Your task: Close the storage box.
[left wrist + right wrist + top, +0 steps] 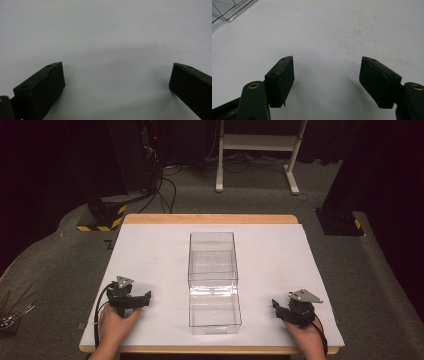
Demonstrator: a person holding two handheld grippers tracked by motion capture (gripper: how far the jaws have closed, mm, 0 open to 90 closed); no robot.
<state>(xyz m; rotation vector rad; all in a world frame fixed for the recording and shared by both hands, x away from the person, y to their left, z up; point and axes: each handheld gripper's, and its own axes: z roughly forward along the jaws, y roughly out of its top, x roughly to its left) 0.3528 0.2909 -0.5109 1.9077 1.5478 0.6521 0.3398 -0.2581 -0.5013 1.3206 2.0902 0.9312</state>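
A clear plastic box [212, 260] stands in the middle of the white table top [270, 250]. A lower clear part [215, 314] lies against its near side. My left gripper [142, 299] rests near the front left, held by a hand, and its jaws point toward the box. In the left gripper view this gripper [117, 65] stands wide open over bare white surface. My right gripper [279, 307] sits near the front right, also in a hand. In the right gripper view it [327, 59] is open with nothing between the jaws, and a corner of the box [229, 10] shows top left.
The table has a wooden rim [210, 218] at the back. On the grey floor beyond stand a white desk frame [260, 150], black stands with yellow-black tape [105, 217] and cables [165, 190]. A black base [337, 220] sits at the right.
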